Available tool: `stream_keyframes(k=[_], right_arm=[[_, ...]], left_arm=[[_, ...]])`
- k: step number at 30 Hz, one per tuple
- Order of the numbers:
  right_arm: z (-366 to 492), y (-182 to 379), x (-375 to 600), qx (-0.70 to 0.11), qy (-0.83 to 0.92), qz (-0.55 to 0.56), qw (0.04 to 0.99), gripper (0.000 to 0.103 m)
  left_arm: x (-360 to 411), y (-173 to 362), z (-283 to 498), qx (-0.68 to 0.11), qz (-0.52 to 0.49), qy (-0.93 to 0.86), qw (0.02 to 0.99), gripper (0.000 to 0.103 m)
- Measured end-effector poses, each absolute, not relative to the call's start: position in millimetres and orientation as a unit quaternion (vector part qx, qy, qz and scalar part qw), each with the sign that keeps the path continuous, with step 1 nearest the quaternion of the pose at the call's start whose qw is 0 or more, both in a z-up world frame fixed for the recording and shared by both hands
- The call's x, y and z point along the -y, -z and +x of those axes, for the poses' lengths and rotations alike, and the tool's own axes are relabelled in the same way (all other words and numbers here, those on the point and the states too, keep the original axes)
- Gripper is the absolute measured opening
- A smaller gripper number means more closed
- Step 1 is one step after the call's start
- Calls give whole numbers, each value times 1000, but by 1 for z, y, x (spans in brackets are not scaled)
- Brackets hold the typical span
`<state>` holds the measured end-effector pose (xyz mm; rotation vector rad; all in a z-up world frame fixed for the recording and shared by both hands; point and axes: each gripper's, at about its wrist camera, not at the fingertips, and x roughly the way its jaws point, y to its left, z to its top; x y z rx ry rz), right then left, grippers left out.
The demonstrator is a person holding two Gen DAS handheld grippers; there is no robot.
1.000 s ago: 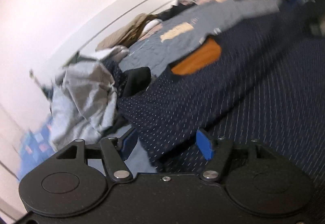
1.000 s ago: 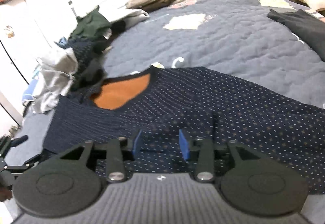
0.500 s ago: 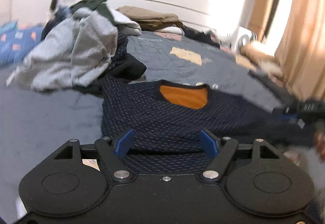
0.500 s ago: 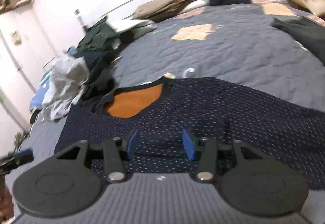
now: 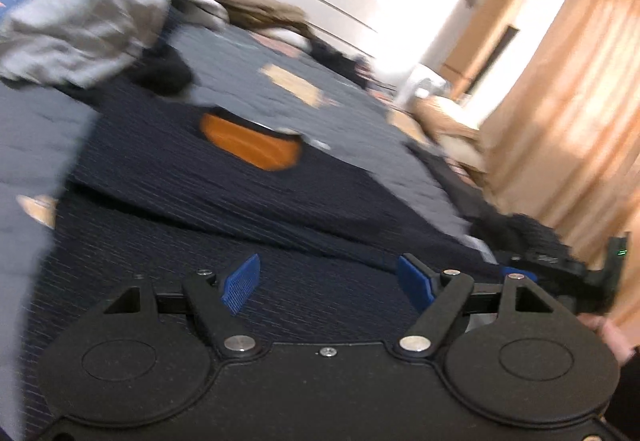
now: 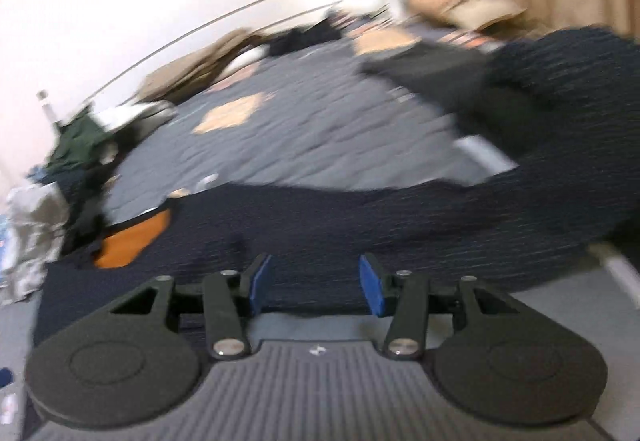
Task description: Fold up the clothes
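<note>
Wide bed (image 5: 248,61) under a grey quilted cover, filling both views, motion-blurred throughout. Spread flat across the bed's near part: dark navy dotted sweater (image 5: 248,209) with an orange neck lining (image 5: 252,145). Only in the right wrist view: one part of that sweater (image 6: 360,225) raised and curling up beyond its right end, toward the curtain. Beyond the sweater's neck, at the bed's left edge: heap of unfolded clothes (image 5: 80,29), grey and dark green. Past the sweater's far end, in both views: tan curtain (image 5: 568,89). Only in the left wrist view: a second black gripper device and part of a hand at the right edge, just off the sweater.

Left gripper (image 5: 328,283): blue pads spread wide, having just opened further over the past second, sweater cloth lying below them, nothing pinched. Right gripper (image 6: 316,291): pads parted moderately, likewise just widened, over the sweater's near hem, gripping nothing.
</note>
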<state>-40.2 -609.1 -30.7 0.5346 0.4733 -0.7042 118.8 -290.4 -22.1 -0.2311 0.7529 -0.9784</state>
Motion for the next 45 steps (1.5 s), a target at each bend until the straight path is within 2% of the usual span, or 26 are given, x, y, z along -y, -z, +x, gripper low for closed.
stream_keyframes(k=[8,17,37,39,42,45], right_arm=[[-111,24,627,-204,418,221,857,47],[-172,21,653,-176,482,196,835,48],[-186,31,694,-102,509,190,833,47],[-188,32,697,-95,511,203,830,40],[-189,34,701,-87,513,222,825,8],[-189,30,699,-73,499,243,829,7]], left_arm=[[343,30,87,-374,-105,530,753,75],[401,24,38,-364,-90,607,700,77],[418,37,19,-375,-64,622,684,77],[417,37,18,-374,-61,622,685,77],[416,36,18,-374,-60,620,687,78],[414,35,19,-373,-61,617,691,78]])
